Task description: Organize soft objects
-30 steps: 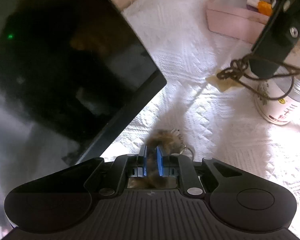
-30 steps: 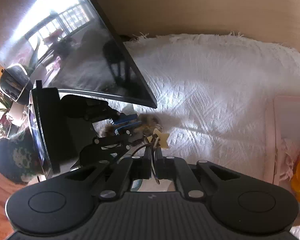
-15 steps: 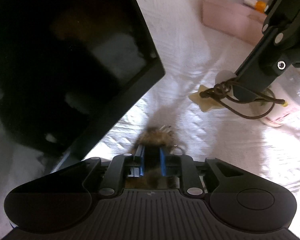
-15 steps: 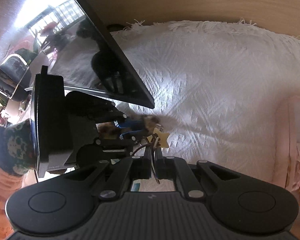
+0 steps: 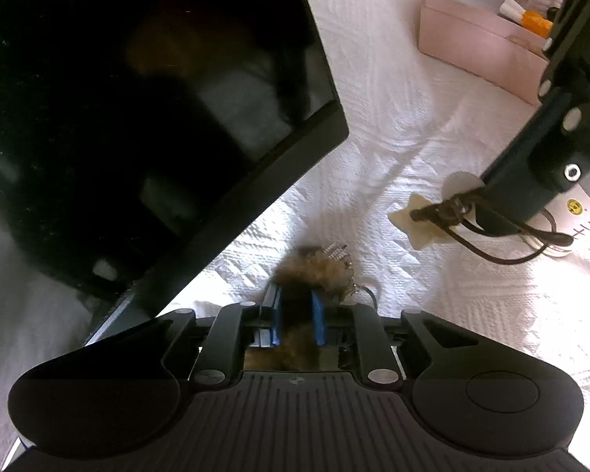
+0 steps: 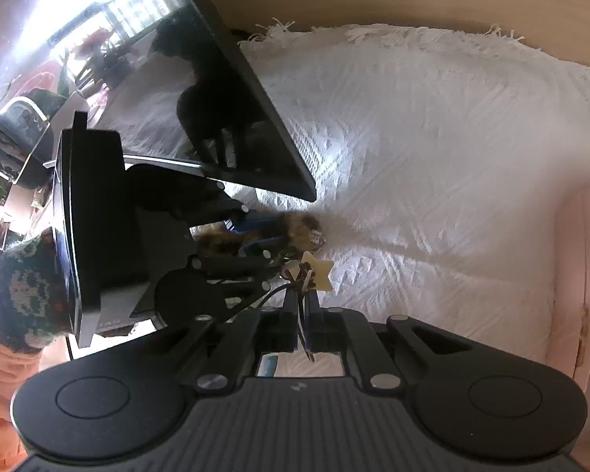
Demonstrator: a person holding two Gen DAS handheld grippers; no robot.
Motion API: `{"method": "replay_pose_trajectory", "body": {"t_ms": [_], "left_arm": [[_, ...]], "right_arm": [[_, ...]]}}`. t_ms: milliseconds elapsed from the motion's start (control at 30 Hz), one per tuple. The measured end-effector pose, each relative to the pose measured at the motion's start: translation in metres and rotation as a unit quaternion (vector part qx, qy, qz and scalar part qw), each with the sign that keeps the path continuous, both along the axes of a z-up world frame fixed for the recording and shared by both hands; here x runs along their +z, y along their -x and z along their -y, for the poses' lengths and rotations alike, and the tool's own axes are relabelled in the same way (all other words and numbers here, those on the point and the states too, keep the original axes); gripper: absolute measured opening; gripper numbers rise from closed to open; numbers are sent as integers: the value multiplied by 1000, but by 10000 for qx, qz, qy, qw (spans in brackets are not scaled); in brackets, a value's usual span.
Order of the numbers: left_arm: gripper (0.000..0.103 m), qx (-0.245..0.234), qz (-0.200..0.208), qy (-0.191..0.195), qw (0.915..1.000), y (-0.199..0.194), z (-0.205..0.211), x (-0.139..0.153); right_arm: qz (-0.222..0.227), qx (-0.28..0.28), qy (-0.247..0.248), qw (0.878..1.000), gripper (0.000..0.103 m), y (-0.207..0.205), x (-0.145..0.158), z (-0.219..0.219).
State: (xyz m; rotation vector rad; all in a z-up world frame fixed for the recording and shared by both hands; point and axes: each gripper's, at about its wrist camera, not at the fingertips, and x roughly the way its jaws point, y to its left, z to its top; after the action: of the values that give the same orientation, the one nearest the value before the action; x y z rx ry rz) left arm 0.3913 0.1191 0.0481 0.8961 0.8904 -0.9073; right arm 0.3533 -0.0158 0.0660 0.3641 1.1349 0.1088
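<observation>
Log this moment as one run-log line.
left gripper: closing on brown furry keychain | right gripper: shut on dark cord of star charm | surface: white cloth

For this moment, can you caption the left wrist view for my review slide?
Left tongs closing around a brown furry keychain on the white bedspread; right tongs pinch its dark cord by a star charm.

Brown furry keychain (image 5: 314, 271) lying at six o'clock; cream star charm (image 5: 413, 222) on dark cord at three o'clock.
</observation>
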Motion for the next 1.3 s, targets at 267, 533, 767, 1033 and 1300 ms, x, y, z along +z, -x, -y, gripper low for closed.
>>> {"method": "replay_pose_trajectory", "body": {"t_ms": [267, 533, 767, 1033, 1300], "left_arm": [[15, 202, 161, 33, 9997, 11, 5, -4], [6, 459, 189, 358, 9981, 18, -10, 7], [4, 504, 477, 674, 9953, 33, -29, 54], [4, 640, 958, 1259, 9853, 72, -55, 122], [4, 979, 1271, 1775, 9710, 120, -84, 192]], "right_arm": [[39, -38, 1, 10000, 3, 3, 5, -1], [97, -131, -10, 9999, 3, 11, 9, 7], [308, -170, -48, 9994, 3, 18, 21, 14], [806, -151, -111, 9966, 3, 43, 58, 16], [1301, 27, -99, 9915, 3, 73, 105, 8]]}}
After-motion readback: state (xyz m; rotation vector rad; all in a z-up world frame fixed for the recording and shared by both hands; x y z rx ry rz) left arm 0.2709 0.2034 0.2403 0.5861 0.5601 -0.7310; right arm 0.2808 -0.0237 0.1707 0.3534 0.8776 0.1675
